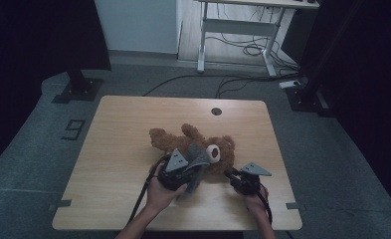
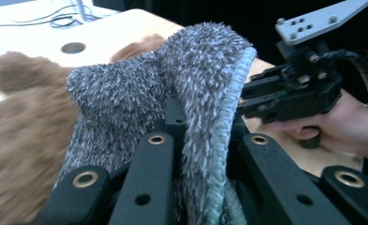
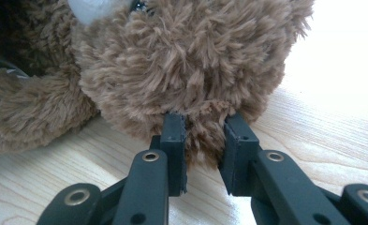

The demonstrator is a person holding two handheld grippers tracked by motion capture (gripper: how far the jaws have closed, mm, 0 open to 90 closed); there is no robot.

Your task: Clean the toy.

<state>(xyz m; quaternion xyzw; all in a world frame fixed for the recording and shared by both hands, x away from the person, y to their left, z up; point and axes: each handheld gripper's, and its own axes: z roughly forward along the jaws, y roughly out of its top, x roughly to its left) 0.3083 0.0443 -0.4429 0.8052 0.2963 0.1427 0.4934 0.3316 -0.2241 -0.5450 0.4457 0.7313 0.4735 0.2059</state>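
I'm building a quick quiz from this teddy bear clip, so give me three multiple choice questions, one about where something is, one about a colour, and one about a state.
1. Where does the teddy bear lie?
A. on the floor
B. on the wooden table
C. on a chair

2. What colour is the fluffy cloth in the left gripper?
A. grey
B. red
C. yellow

3. What is the right gripper doing?
A. hanging open above the table
B. lying set down
C. pinching the bear's fur

Answers: B, the bear rests mid-table in the high view; A, grey pile shows between the left jaws; C, brown fur sits clamped between the right jaws.
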